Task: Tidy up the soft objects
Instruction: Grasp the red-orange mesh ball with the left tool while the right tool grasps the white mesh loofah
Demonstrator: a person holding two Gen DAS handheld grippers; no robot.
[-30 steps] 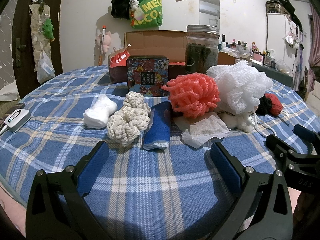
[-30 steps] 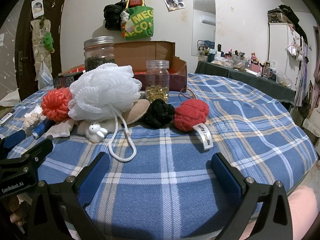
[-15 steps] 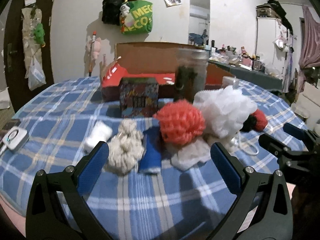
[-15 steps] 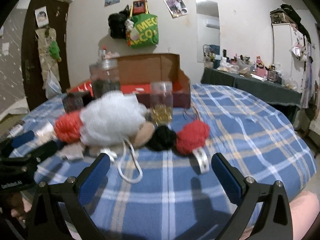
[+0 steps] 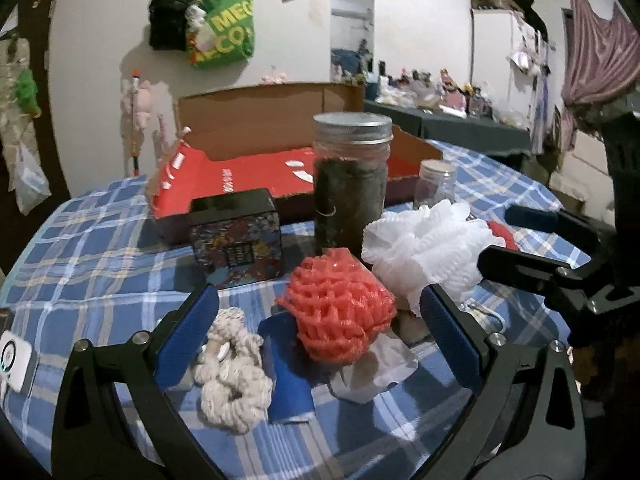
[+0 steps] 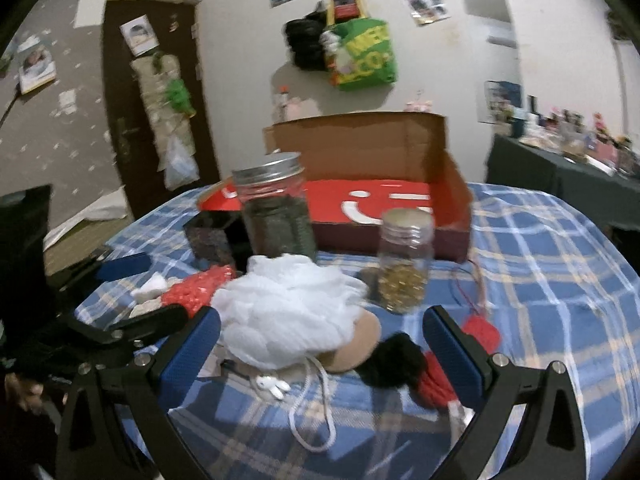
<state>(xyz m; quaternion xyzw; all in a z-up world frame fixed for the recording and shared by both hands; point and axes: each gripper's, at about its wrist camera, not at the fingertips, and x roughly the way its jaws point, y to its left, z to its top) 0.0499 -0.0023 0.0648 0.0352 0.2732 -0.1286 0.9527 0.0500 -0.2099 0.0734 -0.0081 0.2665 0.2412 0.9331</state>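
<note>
A pile of soft things lies on the blue plaid cloth [image 5: 100, 264]: a red mesh ball [image 5: 340, 312], a white mesh puff [image 5: 428, 248], a cream crochet scrunchie [image 5: 232, 380] and a blue cloth roll [image 5: 286, 376]. My left gripper [image 5: 318, 300] hovers above them, its jaws closing but still wide, with nothing touching the pads. My right gripper [image 6: 322, 320] stands open over the white puff [image 6: 288, 312], a black scrunchie [image 6: 396, 360] and a red knitted piece [image 6: 480, 332], holding nothing. A tan pad [image 6: 356, 344] peeks from under the puff.
Behind the pile stand a tall dark jar [image 5: 350, 184], a small jar [image 6: 404, 264] of golden bits, a patterned box [image 5: 236, 240] and an open cardboard box [image 6: 380, 200] with a red floor. A white device [image 5: 14, 360] lies at the left edge.
Both grippers have risen and now look down on the pile from higher up. The left jaws have drawn in slightly. The soft things lie where they were.
</note>
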